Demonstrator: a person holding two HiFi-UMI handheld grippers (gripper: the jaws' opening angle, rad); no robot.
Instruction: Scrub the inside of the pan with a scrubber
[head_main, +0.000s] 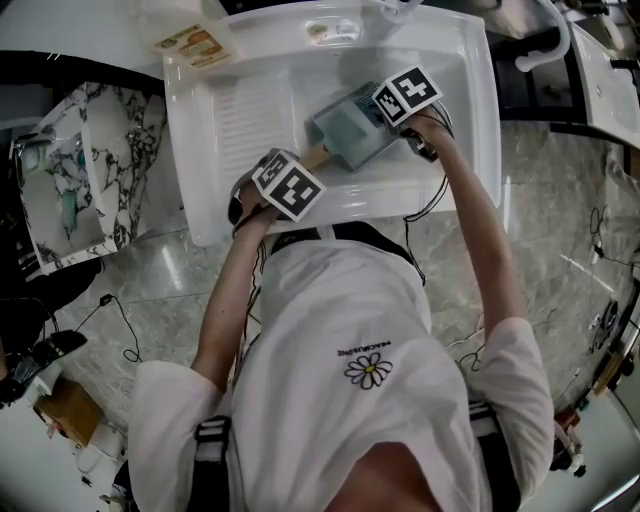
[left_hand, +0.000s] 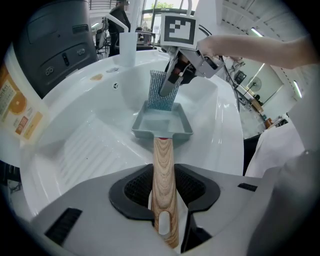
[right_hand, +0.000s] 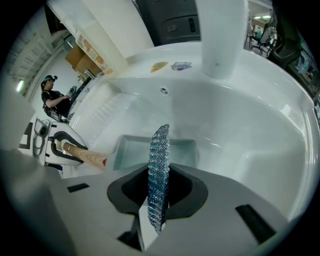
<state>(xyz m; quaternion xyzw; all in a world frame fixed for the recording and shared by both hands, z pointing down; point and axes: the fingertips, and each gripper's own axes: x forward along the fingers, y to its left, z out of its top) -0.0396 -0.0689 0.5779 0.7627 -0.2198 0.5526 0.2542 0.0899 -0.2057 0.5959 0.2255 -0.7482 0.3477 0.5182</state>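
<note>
A white sink (head_main: 230, 130) fills the upper middle of the head view, and the grey square pan (head_main: 350, 135) lies inside it, right of centre. The scrubbing step itself is judged to be in hand, with the pan steadied from one side and the scrubber brought to its inside from the other.

The left gripper (left_hand: 164, 197), at the bottom of its own view, is clamped on the pan's wooden handle (left_hand: 164, 165). Its jaws stand partly apart, with the pads pressed on either side of the wood. The right gripper (right_hand: 157, 200) is clenched on the blue mesh scrubber (right_hand: 159, 165), which is held edge-on and upright between the pads.

In the left gripper view the scrubber's lower edge (left_hand: 161, 100) is seen down inside the far end of the pan (left_hand: 162, 125), apparently against its inner wall. Next, strokes across the floor and walls are called for, with the handle kept firmly pinned.
</note>
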